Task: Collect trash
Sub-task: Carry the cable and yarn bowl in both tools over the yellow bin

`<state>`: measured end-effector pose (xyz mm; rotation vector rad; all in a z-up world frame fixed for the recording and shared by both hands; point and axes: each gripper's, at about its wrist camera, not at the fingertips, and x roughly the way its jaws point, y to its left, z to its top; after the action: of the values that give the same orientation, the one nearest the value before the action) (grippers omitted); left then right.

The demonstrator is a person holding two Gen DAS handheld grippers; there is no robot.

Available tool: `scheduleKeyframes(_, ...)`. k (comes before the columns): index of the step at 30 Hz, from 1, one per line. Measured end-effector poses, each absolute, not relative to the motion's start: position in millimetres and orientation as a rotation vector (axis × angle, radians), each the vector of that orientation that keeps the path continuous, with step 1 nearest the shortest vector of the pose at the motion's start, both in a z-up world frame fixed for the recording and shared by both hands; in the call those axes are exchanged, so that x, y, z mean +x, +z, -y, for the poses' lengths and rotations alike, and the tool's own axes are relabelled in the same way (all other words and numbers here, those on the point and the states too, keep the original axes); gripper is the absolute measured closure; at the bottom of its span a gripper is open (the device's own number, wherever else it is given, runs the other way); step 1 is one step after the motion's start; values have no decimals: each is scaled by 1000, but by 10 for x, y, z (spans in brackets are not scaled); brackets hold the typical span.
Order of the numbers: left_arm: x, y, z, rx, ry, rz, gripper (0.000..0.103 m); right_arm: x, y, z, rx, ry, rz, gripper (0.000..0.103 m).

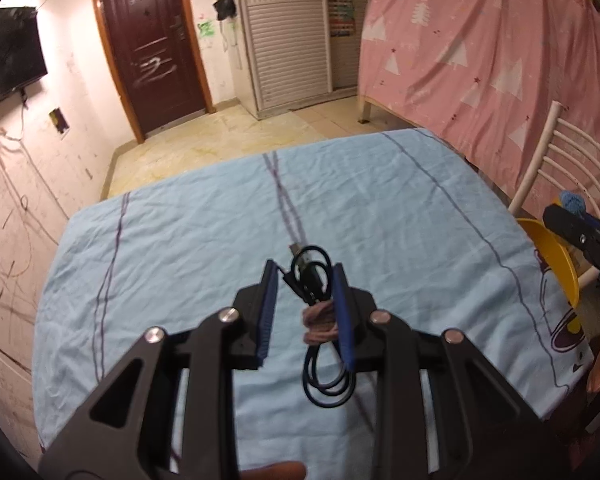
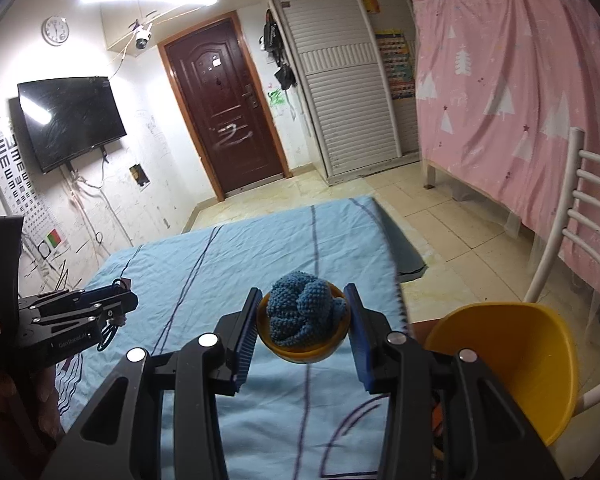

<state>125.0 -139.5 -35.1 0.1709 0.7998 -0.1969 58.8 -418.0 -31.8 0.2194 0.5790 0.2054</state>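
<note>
- Two grippers are up over a table draped in a light blue cloth (image 1: 228,216) with thin dark stripes.
- Between the blue pads of the left gripper (image 1: 306,280) hangs a coiled black cable (image 1: 320,320), tied at its middle with a pinkish band (image 1: 319,319).
- The cable lies against the right-hand pad, with a clear gap to the other pad, so it seems stuck to or hooked on that pad rather than squeezed; I cannot tell for sure whether the fingers grip it.
- Its lower loop dangles above the cloth, and a plug end sticks up past the fingertips.
- The right gripper (image 2: 305,312) is clamped on a small yellow bowl (image 2: 302,350), one pad on either side of its rim.
- A blue knitted ball (image 2: 305,308) sits in that bowl, bulging above the rim.
- The held bowl is above the cloth, near the table's right edge.
- Just beside the right gripper, off the table edge, a yellow bin (image 2: 512,364) stands open against a white chair (image 2: 572,216).
</note>
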Motion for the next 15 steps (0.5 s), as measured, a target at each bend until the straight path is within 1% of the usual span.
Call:
scheduleKeyframes(9,1263,-252,1917,237,-267,-778,78,551,-335,4785,290,97,-544,68)
scheduleKeyframes(15,1245,-129,2440,283,-352,-753,78,527,-432,5289,353,0,-540,68)
